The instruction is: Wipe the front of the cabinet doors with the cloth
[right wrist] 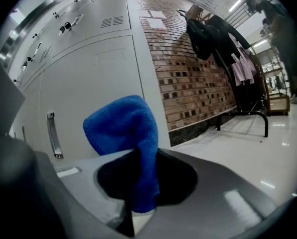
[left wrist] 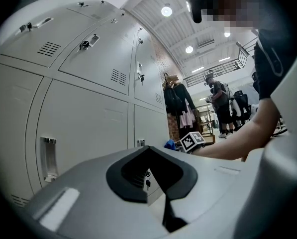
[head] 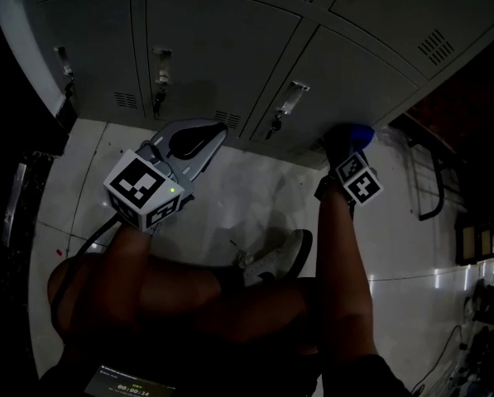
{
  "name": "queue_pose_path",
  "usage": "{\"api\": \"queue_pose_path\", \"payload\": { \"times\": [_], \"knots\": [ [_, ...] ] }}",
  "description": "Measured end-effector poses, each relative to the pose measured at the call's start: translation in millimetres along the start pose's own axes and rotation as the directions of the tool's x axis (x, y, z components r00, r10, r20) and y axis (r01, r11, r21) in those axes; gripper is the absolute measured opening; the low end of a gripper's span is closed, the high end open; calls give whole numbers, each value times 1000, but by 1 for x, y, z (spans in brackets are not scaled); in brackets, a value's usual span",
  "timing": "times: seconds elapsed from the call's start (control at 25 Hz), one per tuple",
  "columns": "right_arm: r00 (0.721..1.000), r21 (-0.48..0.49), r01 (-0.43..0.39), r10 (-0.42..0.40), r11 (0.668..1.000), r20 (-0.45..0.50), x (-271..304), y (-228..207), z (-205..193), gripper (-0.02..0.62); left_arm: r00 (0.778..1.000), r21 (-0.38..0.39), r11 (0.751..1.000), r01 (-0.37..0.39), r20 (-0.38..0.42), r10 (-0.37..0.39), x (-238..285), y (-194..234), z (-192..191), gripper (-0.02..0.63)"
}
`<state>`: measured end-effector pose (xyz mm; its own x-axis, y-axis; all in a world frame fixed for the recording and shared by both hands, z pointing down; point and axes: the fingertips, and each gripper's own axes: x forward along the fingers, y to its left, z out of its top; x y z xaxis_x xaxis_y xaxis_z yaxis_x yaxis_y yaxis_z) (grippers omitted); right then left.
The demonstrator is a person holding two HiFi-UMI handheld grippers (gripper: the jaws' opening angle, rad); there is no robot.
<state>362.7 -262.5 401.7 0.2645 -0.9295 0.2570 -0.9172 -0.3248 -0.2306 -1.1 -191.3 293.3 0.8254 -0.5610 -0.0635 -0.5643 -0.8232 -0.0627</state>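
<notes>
A bank of grey metal cabinet doors (head: 222,48) with handles and vent slots runs across the top of the head view. My right gripper (right wrist: 138,203) is shut on a blue cloth (right wrist: 126,133), and the cloth (head: 352,135) is up against the bottom of a lower door at the right. My left gripper (left wrist: 160,208) is shut with nothing in it, held off the doors (left wrist: 83,118) at the left, its jaws (head: 193,139) pointing at them. A door handle (right wrist: 52,135) stands just left of the cloth.
The person's legs and a shoe (head: 280,259) are on the white tiled floor (head: 255,188) below the grippers. A brick wall (right wrist: 188,68) and a black clothes rack (right wrist: 238,59) stand right of the cabinets. Other people (left wrist: 219,101) stand far off.
</notes>
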Motion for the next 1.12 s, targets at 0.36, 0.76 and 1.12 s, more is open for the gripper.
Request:
{"api": "queue_pose_path", "payload": {
  "times": [0.36,0.76,1.12],
  "knots": [
    [958,-189,-275,286,943,33,-34,140,7,64,1000,5,1000,-11,0,11,0,3,0,5],
    [843,-259,-535,528,804,-100,-69,246,-64,64,1000,-8,1000,-14,3,14,-1,3,-2,5],
    [866,-266,-499,462,825,-192,-41,224,-114,64,1000,-10,1000,-3,-2,3,2,-3,-4,5]
  ]
}}
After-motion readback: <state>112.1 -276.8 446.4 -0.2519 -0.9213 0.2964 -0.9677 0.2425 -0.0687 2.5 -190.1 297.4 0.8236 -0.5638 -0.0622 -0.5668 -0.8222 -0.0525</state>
